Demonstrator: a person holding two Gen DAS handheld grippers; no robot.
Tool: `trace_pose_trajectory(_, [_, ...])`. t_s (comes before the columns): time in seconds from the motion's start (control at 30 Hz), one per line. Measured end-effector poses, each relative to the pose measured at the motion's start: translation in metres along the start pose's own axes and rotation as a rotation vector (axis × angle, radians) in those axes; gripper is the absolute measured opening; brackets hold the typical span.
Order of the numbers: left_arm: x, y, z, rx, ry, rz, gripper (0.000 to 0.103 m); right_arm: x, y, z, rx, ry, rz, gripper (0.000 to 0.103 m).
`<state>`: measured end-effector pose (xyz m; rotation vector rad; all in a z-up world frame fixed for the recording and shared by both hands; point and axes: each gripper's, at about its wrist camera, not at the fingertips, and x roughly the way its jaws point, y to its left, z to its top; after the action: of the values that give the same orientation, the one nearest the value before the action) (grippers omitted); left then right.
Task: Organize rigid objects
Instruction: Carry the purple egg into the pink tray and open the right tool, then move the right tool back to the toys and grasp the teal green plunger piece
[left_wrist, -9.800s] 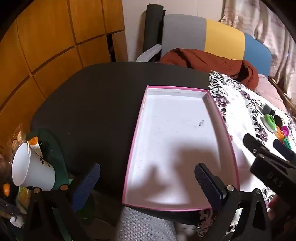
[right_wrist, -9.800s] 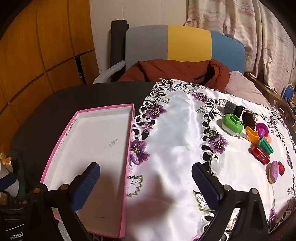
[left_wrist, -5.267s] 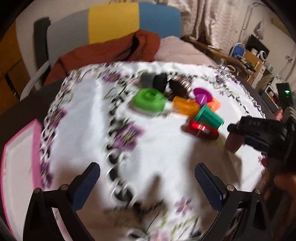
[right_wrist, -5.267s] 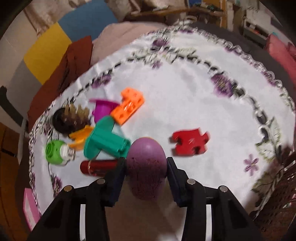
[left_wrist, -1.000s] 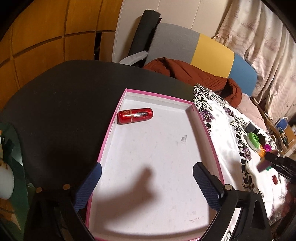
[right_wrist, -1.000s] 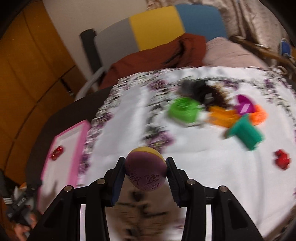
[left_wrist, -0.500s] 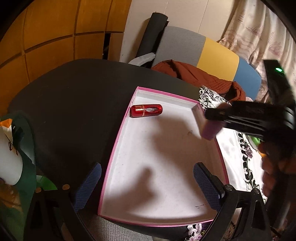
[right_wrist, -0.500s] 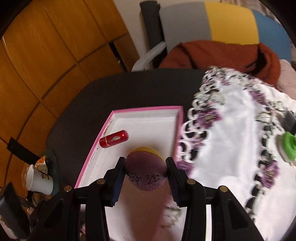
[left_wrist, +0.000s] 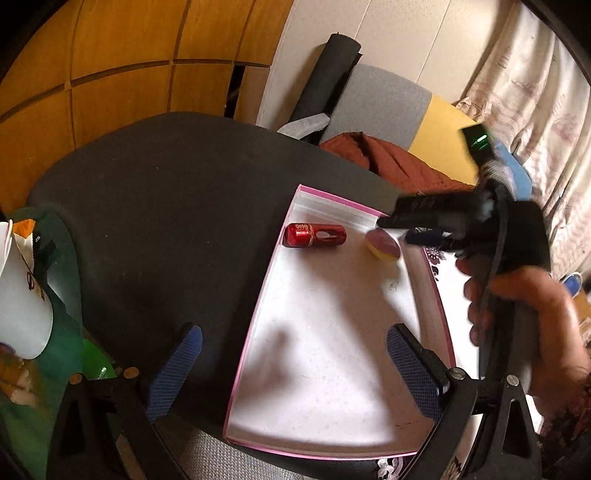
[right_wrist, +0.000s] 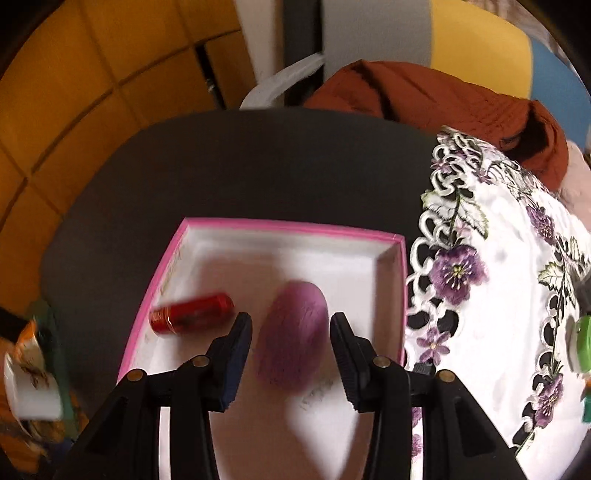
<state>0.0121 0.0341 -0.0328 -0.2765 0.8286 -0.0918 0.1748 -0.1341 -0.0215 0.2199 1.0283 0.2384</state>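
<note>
A pink-rimmed white tray (left_wrist: 258, 325) lies on the black table, and a red tube (left_wrist: 314, 235) rests on its side near the far left corner. The right gripper (left_wrist: 393, 230), held in a person's hand, reaches into the tray's far end with a purple oval piece (left_wrist: 384, 246), yellow underneath, at its tips, just right of the tube. In the right wrist view the purple oval (right_wrist: 291, 332) is blurred between the fingers of the right gripper (right_wrist: 291, 317), low over the tray (right_wrist: 288, 223), with the red tube (right_wrist: 192, 312) to its left. The left gripper (left_wrist: 293, 332) stands open and empty over the tray's near end.
A white cup (left_wrist: 22, 295) sits on a green mat at the table's left edge. An embroidered white cloth (right_wrist: 498, 295) covers the table right of the tray, with a green piece (right_wrist: 580, 343) on it. A chair draped in a rust-brown garment (left_wrist: 388, 162) stands behind.
The right gripper carried the purple oval leftwards from over the cloth to over the tray, then down beside the red tube. The left gripper stayed open and shifted only slightly.
</note>
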Motion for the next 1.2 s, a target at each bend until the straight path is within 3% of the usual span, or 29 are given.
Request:
trace_pose_trajectory(0.1, [0.001, -0.004, -0.002, 0.013, 0.006, -0.007, 0.101, -0.029, -0.005, -0.004, 0.024, -0.097, 0.015, 0.048])
trace_pose_trajectory(0.23, [0.006, -0.009, -0.006, 0.028, 0.032, -0.024, 0.101, -0.053, -0.016, -0.02, 0.024, -0.135, 0.022, 0.048])
trace_pose_trajectory(0.97, [0.001, -0.061, -0.03, 0.153, 0.087, -0.086, 0.102, -0.107, -0.101, -0.104, 0.039, -0.122, -0.203, 0.048])
trace_pose_trajectory(1.2, [0.0, -0.091, -0.031, 0.213, 0.102, -0.143, 0.103, -0.122, -0.139, -0.124, 0.078, -0.12, -0.289, 0.048])
